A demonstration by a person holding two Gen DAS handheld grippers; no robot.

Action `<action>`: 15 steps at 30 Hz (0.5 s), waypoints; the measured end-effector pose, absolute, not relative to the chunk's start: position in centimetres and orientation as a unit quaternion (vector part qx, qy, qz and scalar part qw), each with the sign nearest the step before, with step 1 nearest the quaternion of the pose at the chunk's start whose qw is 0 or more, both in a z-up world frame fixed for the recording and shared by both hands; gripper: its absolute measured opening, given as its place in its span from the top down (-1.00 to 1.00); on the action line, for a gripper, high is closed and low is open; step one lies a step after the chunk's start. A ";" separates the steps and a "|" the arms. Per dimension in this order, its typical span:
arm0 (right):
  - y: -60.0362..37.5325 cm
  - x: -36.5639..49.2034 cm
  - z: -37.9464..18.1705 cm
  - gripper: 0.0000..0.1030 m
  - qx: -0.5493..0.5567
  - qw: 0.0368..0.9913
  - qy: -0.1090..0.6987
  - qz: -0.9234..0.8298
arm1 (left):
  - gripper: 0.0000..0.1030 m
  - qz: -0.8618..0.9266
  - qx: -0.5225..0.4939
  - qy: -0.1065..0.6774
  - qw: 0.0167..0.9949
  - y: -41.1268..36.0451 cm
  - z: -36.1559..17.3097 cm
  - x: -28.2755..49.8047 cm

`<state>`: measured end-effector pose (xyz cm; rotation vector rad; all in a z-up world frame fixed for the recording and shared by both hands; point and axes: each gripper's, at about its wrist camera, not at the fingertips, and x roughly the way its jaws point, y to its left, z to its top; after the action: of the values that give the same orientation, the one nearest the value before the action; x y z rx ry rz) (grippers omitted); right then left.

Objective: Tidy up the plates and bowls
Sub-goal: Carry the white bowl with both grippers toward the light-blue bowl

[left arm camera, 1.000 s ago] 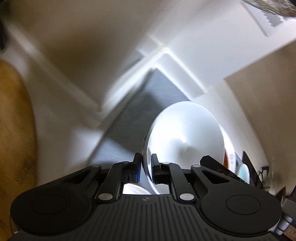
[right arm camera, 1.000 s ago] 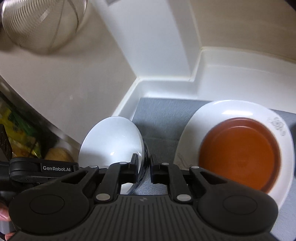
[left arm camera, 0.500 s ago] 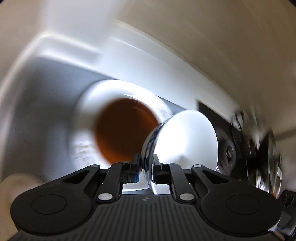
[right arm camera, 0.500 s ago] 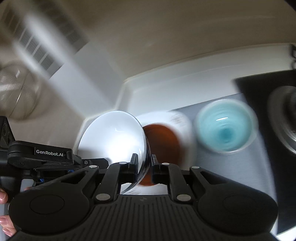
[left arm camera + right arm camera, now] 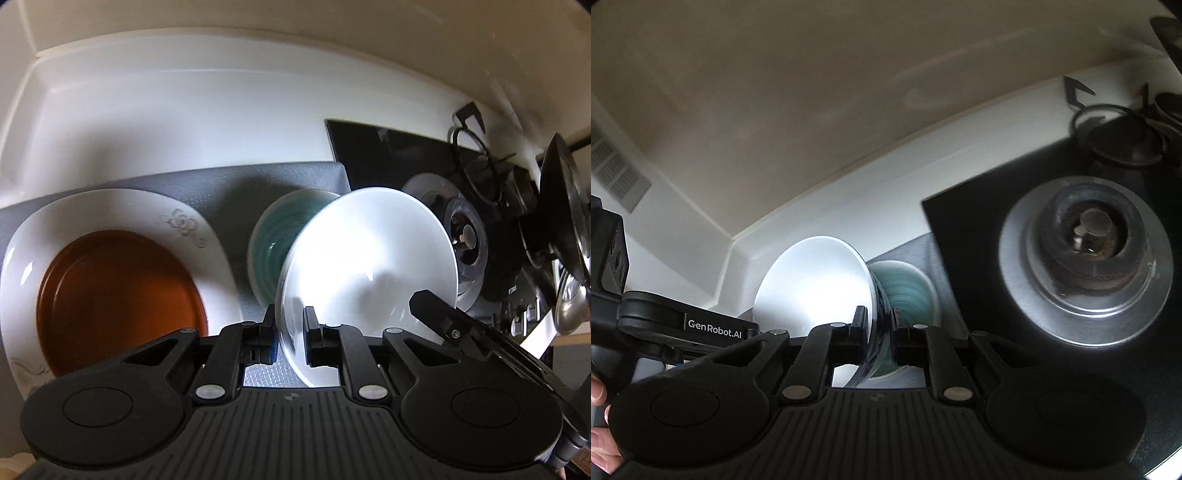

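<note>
Both grippers hold one white bowl by opposite rims. In the left wrist view my left gripper (image 5: 289, 332) is shut on the white bowl (image 5: 369, 258), which hangs tilted above the grey mat (image 5: 229, 184). In the right wrist view my right gripper (image 5: 879, 332) is shut on the same bowl (image 5: 812, 284). A teal bowl (image 5: 273, 240) stands on the mat just behind and below the white bowl; it also shows in the right wrist view (image 5: 908, 291). A brown plate (image 5: 118, 295) lies on a white patterned plate (image 5: 184, 225) to the left.
A black gas stove (image 5: 1086, 266) with a steel burner ring lies right of the mat. Pot supports and a dark pan (image 5: 561, 206) sit at the far right. A white counter backsplash (image 5: 184, 110) runs behind the mat.
Both grippers have swung to the right with the white bowl, from the counter's left corner past the stacked plates to above the teal bowl by the stove.
</note>
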<state>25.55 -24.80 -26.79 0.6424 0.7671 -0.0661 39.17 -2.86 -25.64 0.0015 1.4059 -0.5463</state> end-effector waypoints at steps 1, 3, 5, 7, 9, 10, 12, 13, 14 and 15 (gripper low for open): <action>-25.1 25.6 -27.3 0.76 0.315 0.874 0.370 -0.031 | 0.75 -0.247 0.007 0.639 0.728 -3.2 -25.8 39.3; -25.6 25.7 -28.2 0.76 0.325 0.868 0.374 -0.029 | 0.74 -0.240 0.015 0.642 0.728 -3.6 -26.0 39.6; -25.9 25.9 -28.7 0.76 0.331 0.866 0.375 -0.029 | 0.75 -0.233 0.020 0.644 0.729 -4.5 -26.5 40.1; -26.0 26.3 -29.2 0.76 0.332 0.865 0.376 -0.028 | 0.75 -0.228 0.022 0.645 0.729 -4.6 -26.5 40.5; -26.3 26.7 -29.7 0.76 0.334 0.863 0.378 -0.030 | 0.75 -0.220 0.019 0.647 0.730 -4.6 -26.7 41.0; -26.4 26.9 -29.8 0.76 0.335 0.862 0.379 -0.030 | 0.75 -0.219 0.018 0.648 0.729 -4.6 -26.8 41.2; -26.5 27.3 -30.1 0.75 0.335 0.861 0.381 -0.030 | 0.75 -0.217 0.016 0.652 0.726 -4.6 -27.1 41.5; -26.5 27.4 -30.1 0.75 0.333 0.861 0.382 -0.030 | 0.75 -0.215 0.017 0.654 0.725 -4.7 -27.3 41.6; -26.5 27.5 -30.2 0.75 0.332 0.861 0.383 -0.030 | 0.75 -0.213 0.017 0.656 0.724 -4.7 -27.4 41.7; -26.4 27.7 -30.2 0.75 0.332 0.861 0.385 -0.030 | 0.75 -0.211 0.016 0.655 0.725 -4.6 -27.4 41.8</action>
<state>27.69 -26.42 -30.20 0.6962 0.8078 -0.0624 41.76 -4.65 -27.42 0.0352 1.4456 -0.4653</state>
